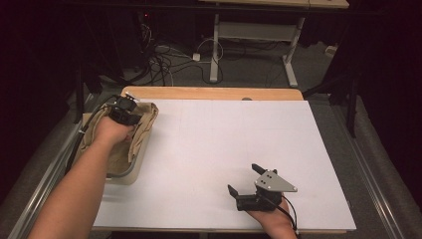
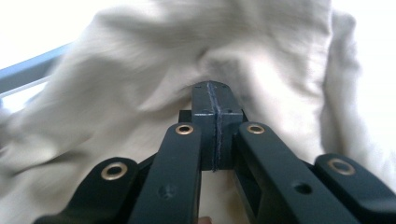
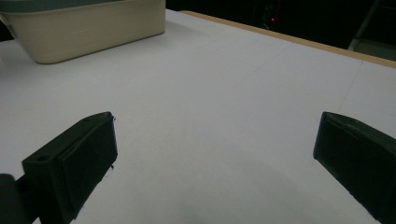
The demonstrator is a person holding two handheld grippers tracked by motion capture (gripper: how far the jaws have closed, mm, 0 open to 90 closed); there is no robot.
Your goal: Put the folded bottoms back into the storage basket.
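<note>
A crumpled beige cloth (image 1: pixel 142 127) lies in and over a cream-coloured tub (image 1: pixel 130 174) that sits at the left edge of the tabletop (image 1: pixel 224 149), toward the far left corner. The cloth is soft and wrinkled, bunched into folds, and part of it drapes over the tub's far rim. In the left gripper view the cloth (image 2: pixel 140 79) spreads across the frame, with a pale blue-grey rim (image 2: pixel 28 74) of the tub showing at the left.

The left gripper (image 1: pixel 130 102) is down on the cloth at the tub's far end, held by the left hand (image 1: pixel 112 132). Its fingers (image 2: pixel 205 112) are pressed flat together with no gap between them, their tips pushed against a fold of the cloth; I cannot tell whether any cloth is pinched between them.

The right gripper (image 1: pixel 244 179) sits near the front edge of the tabletop, toward the right, held by the right hand (image 1: pixel 271 216). Its fingers (image 3: pixel 79 158) stand wide apart with nothing between them, just above the bare white surface.

The tabletop is white with a wooden strip (image 1: pixel 214 93) along its far edge. Beyond it the room is dark, with a grey floor, tangled cables (image 1: pixel 164 59) and the legs of another table (image 1: pixel 215 50).
</note>
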